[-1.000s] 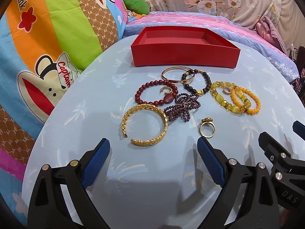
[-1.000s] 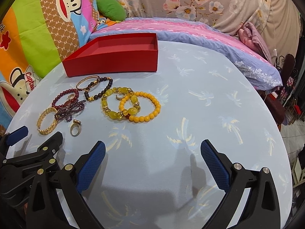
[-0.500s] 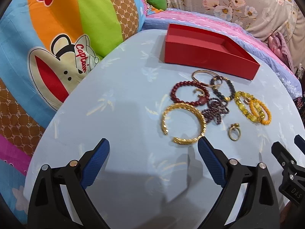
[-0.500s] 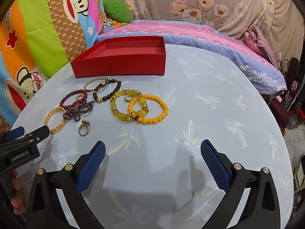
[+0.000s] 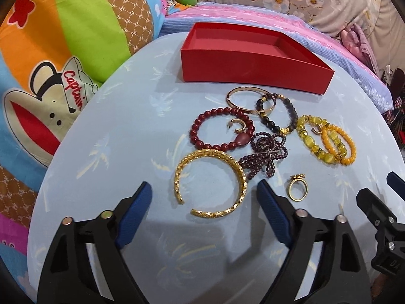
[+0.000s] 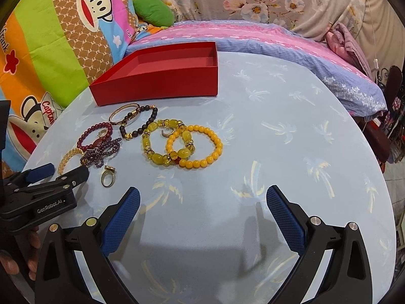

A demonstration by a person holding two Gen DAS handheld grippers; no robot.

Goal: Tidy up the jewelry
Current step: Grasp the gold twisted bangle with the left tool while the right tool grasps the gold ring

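An empty red box (image 5: 253, 58) stands at the far side of the round table; it also shows in the right wrist view (image 6: 157, 78). Jewelry lies in front of it: a gold cuff bangle (image 5: 210, 185), a red bead bracelet (image 5: 220, 131), a purple bead string (image 5: 265, 152), a dark bead bracelet (image 5: 278, 116), a thin gold bangle (image 5: 249, 98), yellow and orange bead bracelets (image 6: 195, 147) and a gold ring (image 5: 297, 187). My left gripper (image 5: 205, 197) is open, its jaws either side of the gold cuff. My right gripper (image 6: 202, 202) is open and empty, near of the orange bracelet.
The table (image 6: 291, 152) has a pale blue palm-print cloth. A bright cartoon-monkey bedcover (image 5: 50, 63) lies to the left and a pink and blue bed (image 6: 253, 38) lies behind the table. The right part of the table holds no jewelry.
My left gripper swung left, then came back right and forward, so its jaws now flank the gold cuff. My right gripper moved a little forward. No jewelry has moved.
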